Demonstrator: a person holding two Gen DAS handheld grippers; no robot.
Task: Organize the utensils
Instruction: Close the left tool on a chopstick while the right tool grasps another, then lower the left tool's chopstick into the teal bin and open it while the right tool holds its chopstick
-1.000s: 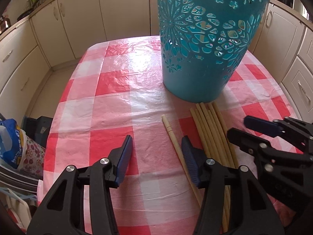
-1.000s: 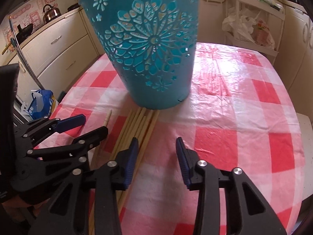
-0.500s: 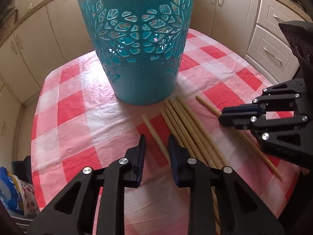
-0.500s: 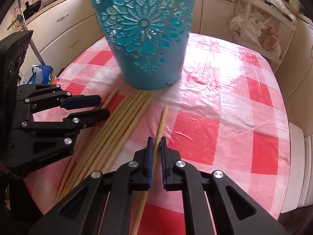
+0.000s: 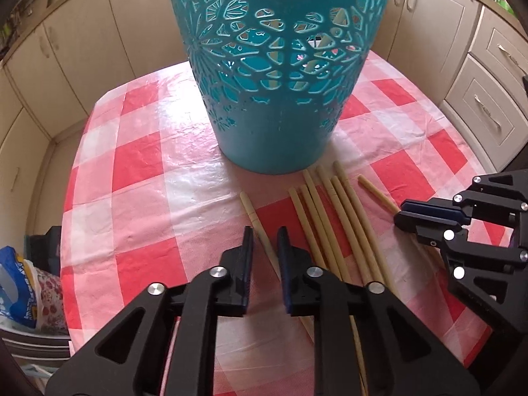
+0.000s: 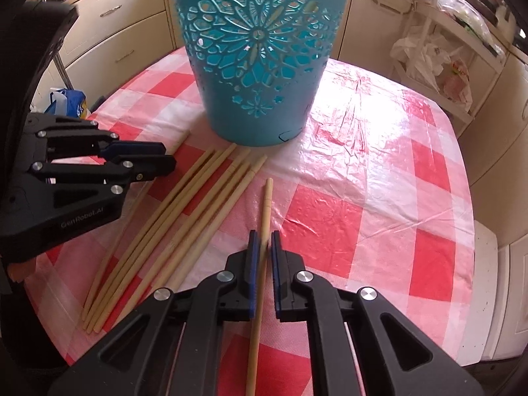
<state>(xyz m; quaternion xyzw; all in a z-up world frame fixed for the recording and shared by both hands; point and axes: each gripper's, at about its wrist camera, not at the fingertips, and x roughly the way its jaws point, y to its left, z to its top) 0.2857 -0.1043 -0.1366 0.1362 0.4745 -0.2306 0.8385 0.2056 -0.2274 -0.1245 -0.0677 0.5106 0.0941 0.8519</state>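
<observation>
A tall teal cut-out basket (image 5: 277, 99) (image 6: 257, 66) stands on the red-and-white checked tablecloth (image 5: 138, 165). Several bamboo chopsticks (image 5: 333, 217) (image 6: 198, 204) lie bundled in front of it. One chopstick (image 5: 252, 211) lies apart on their left, between the jaws of my left gripper (image 5: 265, 234) (image 6: 166, 155). Those jaws are closing, with small gaps still beside the stick. My right gripper (image 6: 262, 236) (image 5: 400, 214) is shut on another single chopstick (image 6: 266, 201) (image 5: 376, 194), to the right of the bundle.
Cream kitchen cabinets (image 5: 82, 49) ring the table. A blue bag (image 5: 16, 290) sits low beyond the table's left edge. A shelf with white plastic bags (image 6: 429, 59) stands at the far right. The table edge (image 6: 468, 231) runs close on the right.
Both pairs of jaws have narrowed. The right ones closed onto a chopstick now lying apart from the bundle. The left ones came in around the leftmost chopstick, and both views rolled.
</observation>
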